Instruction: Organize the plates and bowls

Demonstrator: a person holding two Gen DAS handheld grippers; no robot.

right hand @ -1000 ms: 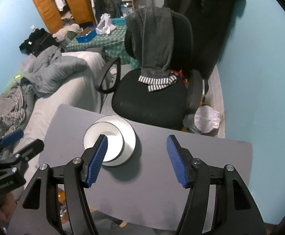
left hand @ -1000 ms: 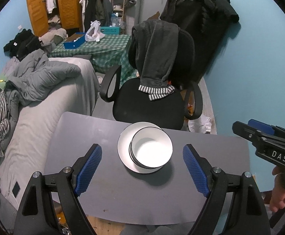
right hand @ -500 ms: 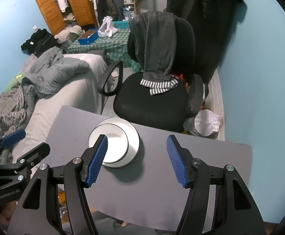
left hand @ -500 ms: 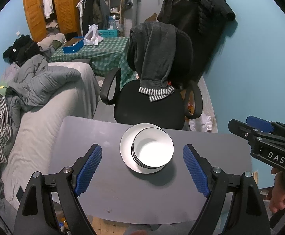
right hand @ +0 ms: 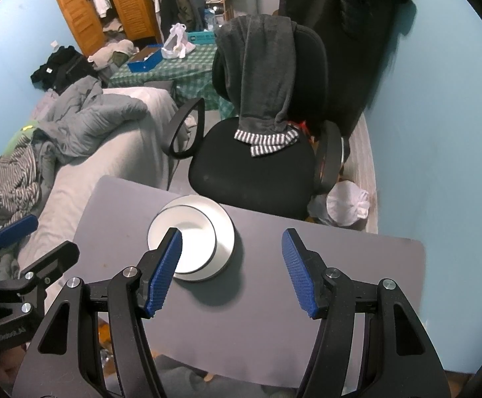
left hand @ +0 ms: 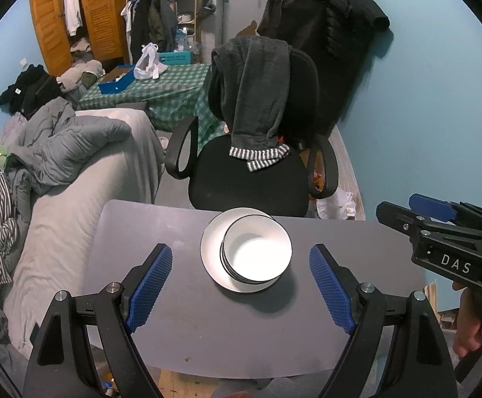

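A stack of white bowls with dark rims (left hand: 257,252) sits on a white plate (left hand: 211,248) near the far edge of the grey table (left hand: 247,331). The same stack (right hand: 188,242) and plate (right hand: 223,232) show in the right wrist view. My left gripper (left hand: 241,285) is open and empty, held back above the table's near half, in line with the stack. My right gripper (right hand: 231,268) is open and empty, above the table to the right of the stack. Each gripper shows at the edge of the other's view.
A black office chair (left hand: 257,152) draped with a dark garment stands just beyond the table's far edge. A bed with grey bedding (left hand: 75,165) lies to the left. The blue wall (right hand: 440,132) runs along the right. A white bag (right hand: 347,205) lies on the floor.
Both grippers have drawn back and risen a little from the table; the bowl stack and plate look smaller and have not moved. Both stay open.
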